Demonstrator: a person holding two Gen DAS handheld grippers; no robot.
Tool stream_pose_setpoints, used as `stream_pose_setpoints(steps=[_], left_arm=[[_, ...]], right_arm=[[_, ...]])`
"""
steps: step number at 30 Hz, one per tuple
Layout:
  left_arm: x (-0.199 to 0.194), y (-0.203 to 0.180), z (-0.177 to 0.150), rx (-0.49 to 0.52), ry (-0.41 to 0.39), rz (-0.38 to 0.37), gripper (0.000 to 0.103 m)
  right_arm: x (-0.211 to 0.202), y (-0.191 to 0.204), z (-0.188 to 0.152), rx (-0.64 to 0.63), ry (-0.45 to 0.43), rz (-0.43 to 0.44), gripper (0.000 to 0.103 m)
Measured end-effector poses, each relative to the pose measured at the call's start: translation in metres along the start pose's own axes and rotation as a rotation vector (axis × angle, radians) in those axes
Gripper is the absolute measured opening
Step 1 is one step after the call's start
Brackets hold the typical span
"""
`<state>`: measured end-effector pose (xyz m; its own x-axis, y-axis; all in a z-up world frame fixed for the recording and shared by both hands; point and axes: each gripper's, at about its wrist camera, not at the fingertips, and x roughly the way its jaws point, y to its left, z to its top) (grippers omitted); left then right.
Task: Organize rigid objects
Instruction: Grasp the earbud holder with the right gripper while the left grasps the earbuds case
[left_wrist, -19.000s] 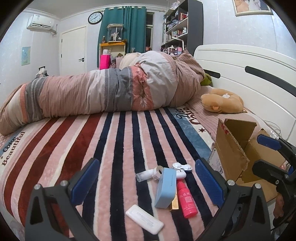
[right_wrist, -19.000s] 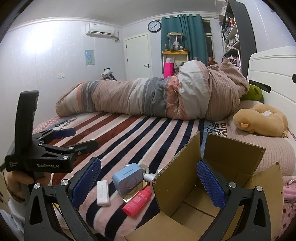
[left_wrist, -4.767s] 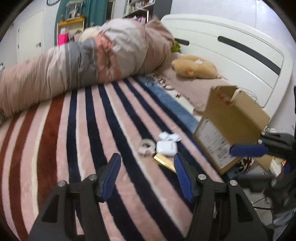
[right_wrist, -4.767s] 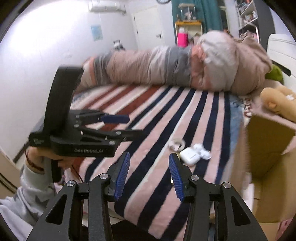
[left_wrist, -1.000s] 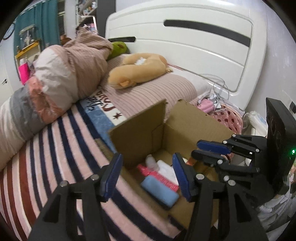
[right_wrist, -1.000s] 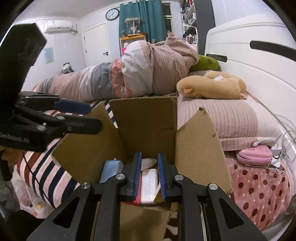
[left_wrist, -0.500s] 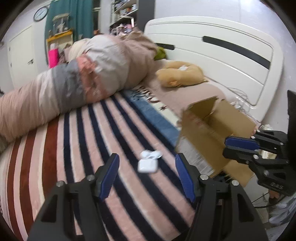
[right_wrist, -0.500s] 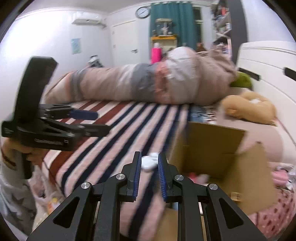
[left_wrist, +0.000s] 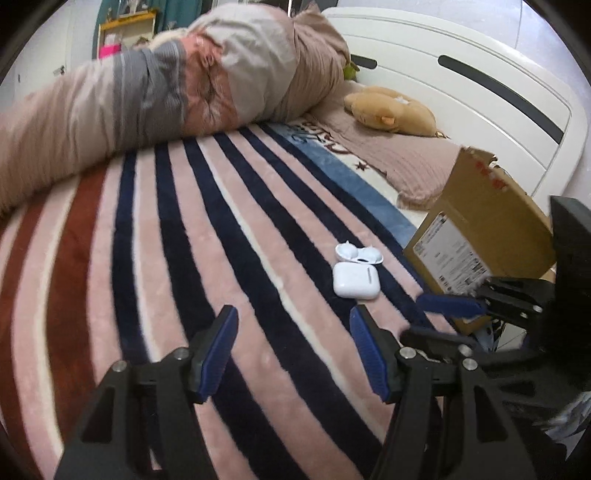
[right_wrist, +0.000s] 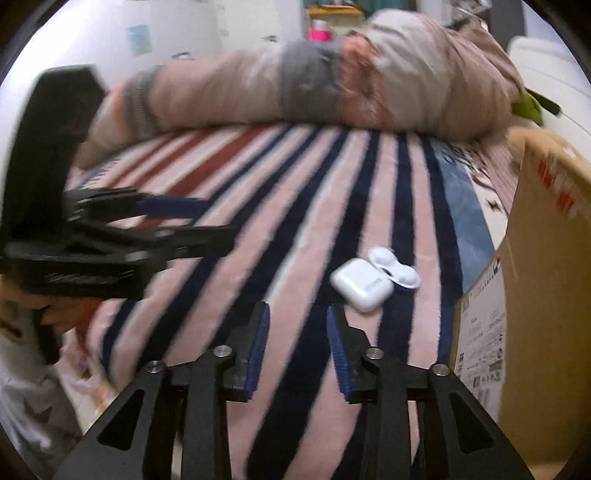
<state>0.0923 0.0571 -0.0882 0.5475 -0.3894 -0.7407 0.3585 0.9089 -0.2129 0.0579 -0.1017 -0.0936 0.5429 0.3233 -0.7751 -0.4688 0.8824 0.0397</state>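
Two grippers hang empty over the striped blanket (left_wrist: 184, 229), neither touching anything. The left gripper (left_wrist: 291, 350) has its blue pads spread wide with only blanket showing between them; the right gripper (right_wrist: 297, 345) has its pads drawn closer but still parted, a strip of blanket visible in the gap, so it grasps nothing.

Just beyond the fingertips of both lies the white earbud case (left_wrist: 355, 280), flat on the blanket, and on its far side, touching or nearly touching it, sits a smaller white two-lobed piece (left_wrist: 358, 254); whether that is a lid or a separate holder cannot be told. To the right of the case, near but apart from it, stands the cardboard box (left_wrist: 476, 236), its labelled side turned toward the case. Behind the case, well away, a rolled duvet (left_wrist: 166, 85) lies across the bed, and a tan plush toy (left_wrist: 391, 110) rests by the headboard.

The step in hand appears to be picking up the case for the box. It is smooth and rounded, so a grasp across its flat faces, low and centred, should hold better than a pinch on the corners. The soft pile lets the fingers press down around it. Taking the case alone, without nudging the small piece, seems wise.
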Motion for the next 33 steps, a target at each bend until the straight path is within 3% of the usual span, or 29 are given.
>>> stream_pose_setpoints(steps=[5, 9, 13, 16, 22, 25, 26, 28, 33], left_arm=[[0.039, 0.006, 0.0, -0.006, 0.026, -0.087, 0.059], [0.065, -0.002, 0.0, 0.043, 0.061, -0.158, 0.059], [0.085, -0.012, -0.002, 0.081, 0.091, -0.229, 0.06], [0.096, -0.02, 0.0, 0.095, 0.096, -0.274, 0.068], [0.107, -0.029, 0.006, 0.098, 0.08, -0.294, 0.068], [0.113, -0.036, 0.006, 0.121, 0.08, -0.267, 0.068], [0.114, -0.037, 0.007, 0.121, 0.075, -0.265, 0.067], [0.116, -0.037, 0.009, 0.117, 0.07, -0.259, 0.052], [0.116, -0.034, 0.009, 0.111, 0.066, -0.272, 0.049]], right_arm=[[0.038, -0.034, 0.005, 0.132, -0.011, -0.092, 0.034], [0.058, -0.056, 0.012, 0.21, -0.022, -0.15, 0.058], [0.072, -0.063, 0.02, 0.21, -0.025, -0.174, 0.059], [0.084, -0.072, 0.027, 0.214, -0.02, -0.161, 0.06], [0.096, -0.078, 0.033, 0.198, -0.001, -0.132, 0.063], [0.098, -0.079, 0.034, 0.194, 0.009, -0.118, 0.062], [0.098, -0.078, 0.034, 0.192, 0.006, -0.117, 0.061], [0.098, -0.078, 0.034, 0.192, 0.001, -0.107, 0.045], [0.096, -0.077, 0.033, 0.193, -0.006, -0.093, 0.045]])
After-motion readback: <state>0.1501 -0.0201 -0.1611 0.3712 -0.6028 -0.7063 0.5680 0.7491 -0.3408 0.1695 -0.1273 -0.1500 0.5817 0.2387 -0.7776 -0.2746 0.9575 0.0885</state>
